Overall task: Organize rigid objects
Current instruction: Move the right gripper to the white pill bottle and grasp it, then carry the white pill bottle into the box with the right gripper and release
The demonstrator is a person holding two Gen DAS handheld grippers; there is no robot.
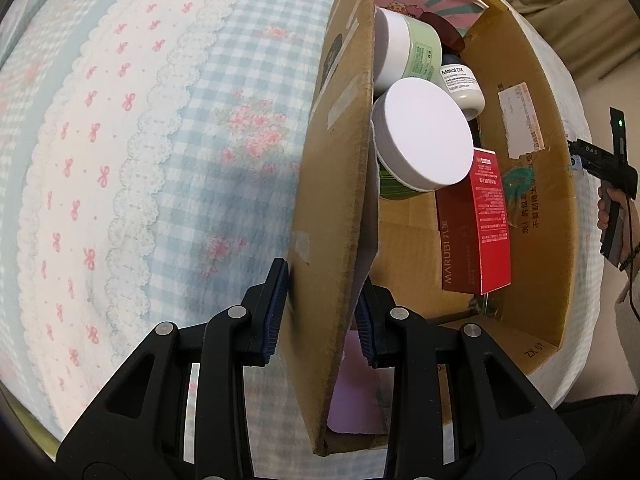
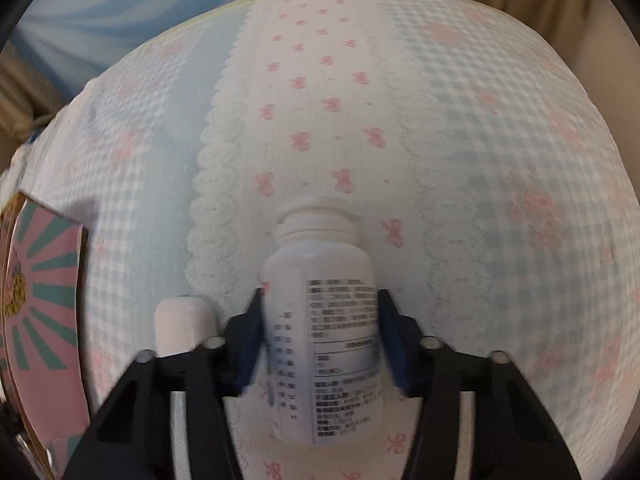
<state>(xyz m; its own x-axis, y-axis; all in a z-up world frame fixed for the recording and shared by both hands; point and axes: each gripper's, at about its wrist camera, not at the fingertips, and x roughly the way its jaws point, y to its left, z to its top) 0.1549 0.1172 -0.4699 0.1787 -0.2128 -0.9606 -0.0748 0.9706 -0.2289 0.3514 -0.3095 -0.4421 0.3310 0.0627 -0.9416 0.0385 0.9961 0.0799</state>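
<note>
My left gripper (image 1: 323, 285) is shut on the near side wall of an open cardboard box (image 1: 532, 208), one blue pad on either face. Inside the box lie a white-lidded jar (image 1: 424, 136), a pale green jar (image 1: 408, 48), a small grey bottle (image 1: 462, 88) and a red carton (image 1: 480, 232). In the right wrist view my right gripper (image 2: 320, 314) points down at the bedspread, with both pads pressed on the sides of a white pill bottle (image 2: 320, 276). The bottle lies lengthwise with its cap pointing away. The picture is blurred.
A second small white bottle (image 2: 184, 320) lies just left of my right gripper's left finger. A pink and teal striped box (image 2: 44, 292) sits at the far left. The checked, bow-printed bedspread (image 2: 480, 160) carries everything. A person's hand (image 1: 606, 212) holds a gripper handle beyond the cardboard box.
</note>
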